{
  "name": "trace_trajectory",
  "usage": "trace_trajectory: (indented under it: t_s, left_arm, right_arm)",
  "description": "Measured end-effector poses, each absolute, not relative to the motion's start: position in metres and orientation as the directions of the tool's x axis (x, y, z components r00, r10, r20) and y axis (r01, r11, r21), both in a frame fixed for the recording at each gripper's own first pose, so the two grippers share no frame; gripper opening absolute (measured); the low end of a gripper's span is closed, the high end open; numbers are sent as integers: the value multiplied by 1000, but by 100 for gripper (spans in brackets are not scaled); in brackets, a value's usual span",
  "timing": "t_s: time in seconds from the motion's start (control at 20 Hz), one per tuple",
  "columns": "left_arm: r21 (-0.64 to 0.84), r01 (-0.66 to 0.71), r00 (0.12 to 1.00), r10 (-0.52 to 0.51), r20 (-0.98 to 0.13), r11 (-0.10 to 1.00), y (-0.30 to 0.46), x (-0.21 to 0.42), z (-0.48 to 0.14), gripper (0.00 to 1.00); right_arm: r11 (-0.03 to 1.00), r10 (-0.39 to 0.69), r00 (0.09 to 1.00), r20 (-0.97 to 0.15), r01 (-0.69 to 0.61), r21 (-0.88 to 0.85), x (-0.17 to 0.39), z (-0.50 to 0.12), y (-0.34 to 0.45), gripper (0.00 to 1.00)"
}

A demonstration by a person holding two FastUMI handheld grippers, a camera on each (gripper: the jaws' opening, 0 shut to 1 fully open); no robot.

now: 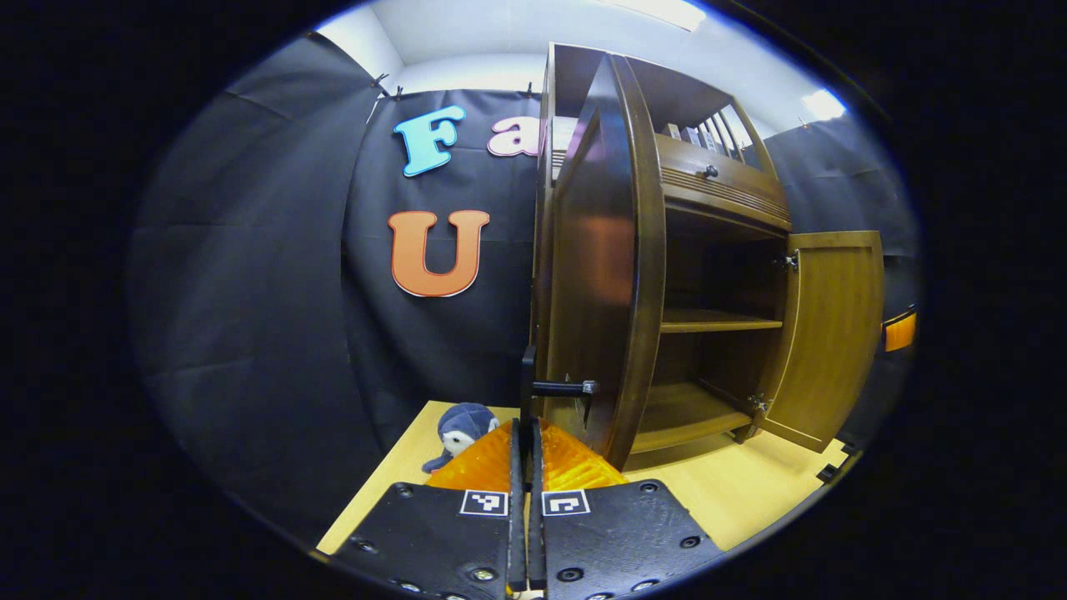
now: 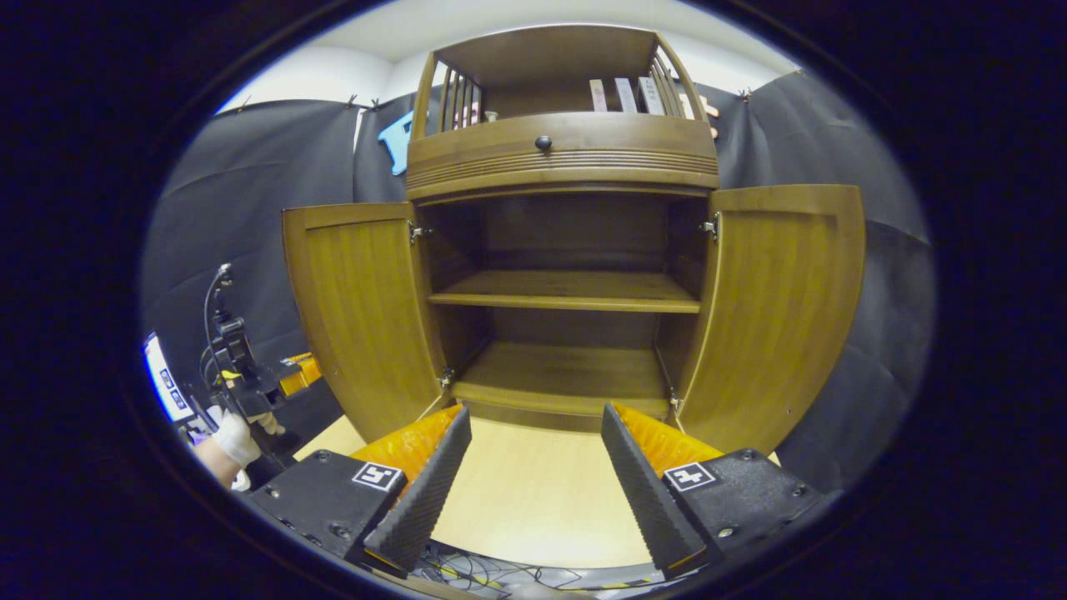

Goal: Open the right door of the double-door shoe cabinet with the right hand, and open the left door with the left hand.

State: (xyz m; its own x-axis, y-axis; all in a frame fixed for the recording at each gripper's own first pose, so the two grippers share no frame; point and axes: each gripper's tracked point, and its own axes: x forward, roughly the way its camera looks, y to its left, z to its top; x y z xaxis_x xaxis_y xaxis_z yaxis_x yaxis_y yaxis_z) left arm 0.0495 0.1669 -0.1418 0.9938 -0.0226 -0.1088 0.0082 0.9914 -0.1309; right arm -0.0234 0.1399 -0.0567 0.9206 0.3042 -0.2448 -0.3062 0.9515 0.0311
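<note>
In the left gripper view, the left gripper (image 1: 526, 467) sits low at centre with its jaws closed, the two fingers meeting with only a thin seam between them and nothing held. Just ahead of the fingertips stands the left door (image 1: 596, 283) of the cabinet (image 1: 721, 187), swung out and seen nearly edge-on. Its handle (image 1: 560, 387), a dark bar with a metal end, juts from the door just above the fingertips; whether the tips touch it cannot be told. The right door (image 1: 829, 333) hangs wide open on the far side, and between the two doors the shelf (image 1: 721, 321) and the cabinet floor lie bare. A small grey plush toy (image 1: 461, 429) lies on the pale worktop (image 1: 750, 492) left of the fingers, near the black cloth wall.

In the right gripper view, the right gripper (image 2: 536, 483) faces the cabinet (image 2: 563, 150) squarely, its jaws spread wide and holding nothing, with bare worktop (image 2: 533, 492) between the fingers. Both doors stand fully open: the left door (image 2: 363, 312) at left, the right door (image 2: 779, 308) at right, each fingertip lying near the bottom corner of a door without clearly touching. The middle shelf (image 2: 567, 292) is bare. At far left, a gloved hand (image 2: 236, 437) holds the left gripper (image 2: 296, 375) just beside the left door's outer edge.
</note>
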Motion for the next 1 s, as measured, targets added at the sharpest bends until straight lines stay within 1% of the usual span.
trace_trajectory:
  t_s: [0.25, 0.55, 0.65, 0.75, 0.8, 0.85, 0.9, 1.0]
  left_arm:
    - [-129, 67, 992, -80, -99, 989, 179, 51, -142, 1]
    - [-115, 199, 975, -209, -82, 973, 183, 56, -140, 1]
    - [-141, 249, 963, -260, -71, 958, 183, 56, -140, 1]
    - [-178, 270, 955, -286, -73, 946, 186, 58, -141, 0]
    - [-187, 274, 954, -291, -76, 944, 189, 56, -141, 2]
    - [-188, 272, 954, -290, -79, 944, 193, 56, -142, 8]
    - [-181, 268, 955, -286, -83, 946, 194, 54, -143, 17]
    - [-160, 257, 958, -273, -90, 953, 200, 49, -141, 43]
  right_arm:
    - [947, 315, 916, -247, -319, 28, -24, -55, 146, 100]
    - [943, 326, 909, -259, -333, 20, -23, -55, 150, 99]
    - [941, 329, 906, -265, -337, 15, -23, -56, 150, 100]
    - [940, 331, 904, -272, -341, 11, -23, -57, 150, 100]
    - [939, 333, 902, -275, -343, 11, -23, -57, 150, 100]
    - [938, 335, 902, -274, -345, 12, -24, -56, 151, 100]
    - [938, 337, 901, -274, -347, 10, -23, -56, 151, 100]
    - [937, 339, 900, -273, -351, 6, -22, -55, 151, 100]
